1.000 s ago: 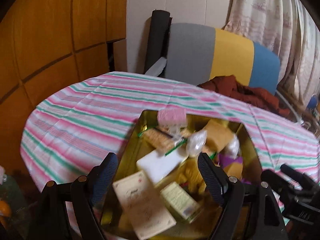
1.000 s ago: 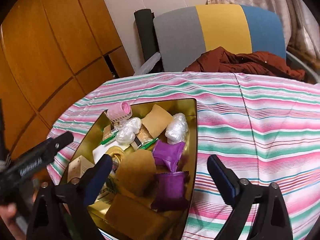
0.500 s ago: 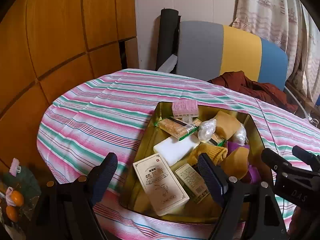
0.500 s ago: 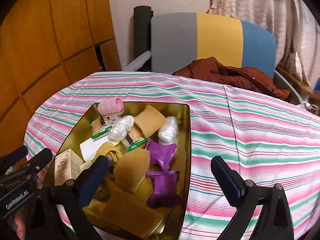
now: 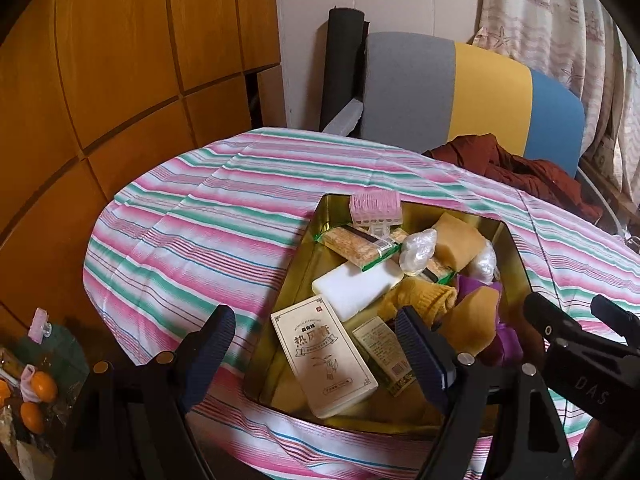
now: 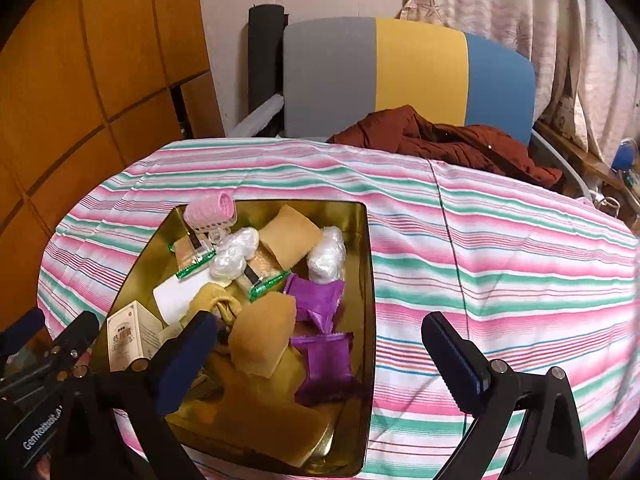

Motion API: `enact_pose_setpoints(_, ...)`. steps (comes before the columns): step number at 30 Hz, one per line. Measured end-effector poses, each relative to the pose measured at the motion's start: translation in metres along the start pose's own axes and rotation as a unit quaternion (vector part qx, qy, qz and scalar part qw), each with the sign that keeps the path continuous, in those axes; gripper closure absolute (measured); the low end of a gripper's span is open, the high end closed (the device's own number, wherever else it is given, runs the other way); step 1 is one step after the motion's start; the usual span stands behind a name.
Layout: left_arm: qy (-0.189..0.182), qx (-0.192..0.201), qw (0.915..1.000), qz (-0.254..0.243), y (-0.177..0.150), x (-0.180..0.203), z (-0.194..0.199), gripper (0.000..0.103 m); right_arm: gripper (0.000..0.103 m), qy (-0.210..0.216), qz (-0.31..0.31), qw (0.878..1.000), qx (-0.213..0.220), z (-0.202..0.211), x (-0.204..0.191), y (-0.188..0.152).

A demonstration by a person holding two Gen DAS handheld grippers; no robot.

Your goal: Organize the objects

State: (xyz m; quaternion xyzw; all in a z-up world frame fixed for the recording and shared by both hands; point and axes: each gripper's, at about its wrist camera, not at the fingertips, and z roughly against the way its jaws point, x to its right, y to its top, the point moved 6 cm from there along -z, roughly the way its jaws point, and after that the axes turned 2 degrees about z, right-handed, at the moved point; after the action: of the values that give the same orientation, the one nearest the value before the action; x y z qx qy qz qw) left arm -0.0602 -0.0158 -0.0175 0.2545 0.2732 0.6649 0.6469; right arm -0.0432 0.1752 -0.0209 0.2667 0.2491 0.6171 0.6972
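A gold metal tin (image 5: 308,256) (image 6: 366,264) sits on the striped tablecloth, full of mixed items. It holds a pink hair roller (image 5: 375,207) (image 6: 209,212), green-edged cracker packs (image 5: 356,245), a white soap bar (image 5: 356,289), a cream printed box (image 5: 323,354) (image 6: 126,334), yellow cloths (image 6: 262,336) and purple sachets (image 6: 326,360). My left gripper (image 5: 320,354) is open and empty above the tin's near left corner. My right gripper (image 6: 320,356) is open and empty above the tin's near right side.
The striped tablecloth (image 6: 500,256) stretches right of the tin. A grey, yellow and blue chair (image 6: 412,76) with a brown jacket (image 6: 444,144) stands behind the table. Wooden panels (image 5: 100,80) are at the left. Oranges (image 5: 42,386) lie low at the left.
Both grippers have pulled back and up from the tin, so more of the table shows. Both stayed open. The items in the tin have not moved.
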Motion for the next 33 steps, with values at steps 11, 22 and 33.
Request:
enact_pose_setpoints(11,0.013,-0.004,0.9999,-0.003,-0.0009,0.0006,-0.0007,0.021,0.000,-0.009,0.004,1.000,-0.010,-0.0070,-0.0003,-0.0059)
enact_pose_setpoints(22,-0.007,-0.005,0.9999,-0.009,-0.0016,0.0081,0.0032,0.034,0.000,-0.010,0.005,1.000,-0.011,-0.0062,-0.0012,-0.0074)
enact_pose_setpoints(33,0.014,-0.003,0.9998,-0.014,-0.0018,0.0051,0.0015,0.034,0.000,-0.010,0.000,1.000,-0.013,-0.0081,0.0017,-0.0069)
